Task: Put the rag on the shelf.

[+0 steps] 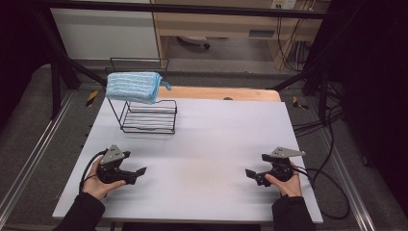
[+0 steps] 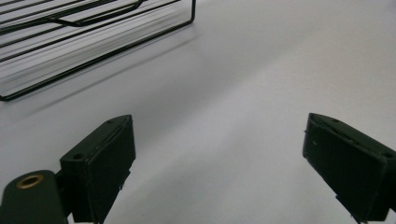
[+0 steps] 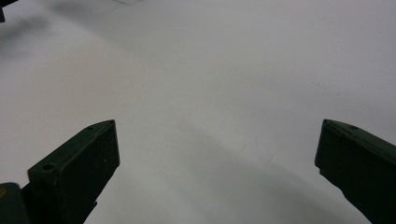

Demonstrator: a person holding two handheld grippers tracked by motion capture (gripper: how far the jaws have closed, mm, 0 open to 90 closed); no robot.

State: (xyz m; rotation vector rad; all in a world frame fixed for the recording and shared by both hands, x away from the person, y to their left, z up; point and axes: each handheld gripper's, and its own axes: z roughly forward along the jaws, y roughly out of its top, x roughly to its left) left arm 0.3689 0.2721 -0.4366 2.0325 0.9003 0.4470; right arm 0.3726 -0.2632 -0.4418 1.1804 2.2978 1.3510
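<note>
lab | black frame rig | loose cables

Left tongs spread wide over white table; wire rack ahead (upper left).

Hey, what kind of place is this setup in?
Probably a lab recording station: a white table inside a black metal frame, loose cables on the floor, and a wire rack holding a blue towel.

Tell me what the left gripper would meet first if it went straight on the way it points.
Probably bare table: the left gripper, jaws open, looks along white surface, with the wire rack off to one side of its line. Depth is unclear.
</note>
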